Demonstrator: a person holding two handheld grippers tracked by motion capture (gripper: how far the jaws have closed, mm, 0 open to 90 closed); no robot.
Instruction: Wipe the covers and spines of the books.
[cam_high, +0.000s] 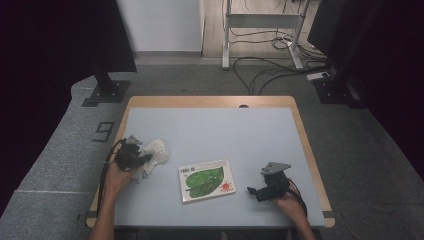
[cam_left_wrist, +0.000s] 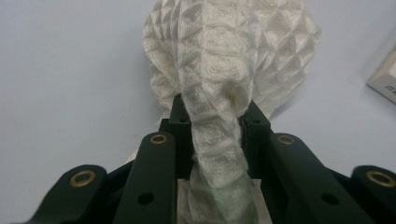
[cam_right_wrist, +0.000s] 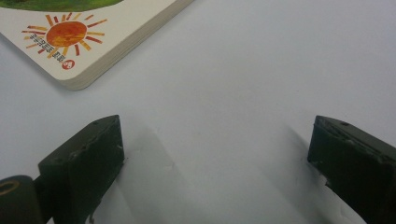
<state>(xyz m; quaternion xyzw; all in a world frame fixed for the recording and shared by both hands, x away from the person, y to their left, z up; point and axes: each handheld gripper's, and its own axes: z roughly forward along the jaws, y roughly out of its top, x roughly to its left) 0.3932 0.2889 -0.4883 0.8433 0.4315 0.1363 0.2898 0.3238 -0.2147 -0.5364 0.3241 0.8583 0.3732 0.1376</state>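
A: Gripping status? Left tongs (cam_left_wrist: 212, 116) clenched on white quilted cloth (cam_left_wrist: 229, 60) at bench (cam_high: 250, 135) left edge; right tongs (cam_right_wrist: 215, 154) released beside book (cam_high: 206, 180)

B: Risk: only a bunched fold is pinched; lifting may let it slip free

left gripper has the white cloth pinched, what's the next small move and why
Probably lift the cloth a little off the table. The left gripper is shut on a bunched fold of it, while the rest lies in a heap on the surface, so a short lift would show whether the grip holds. The right gripper rests open near the book, clear of that path.
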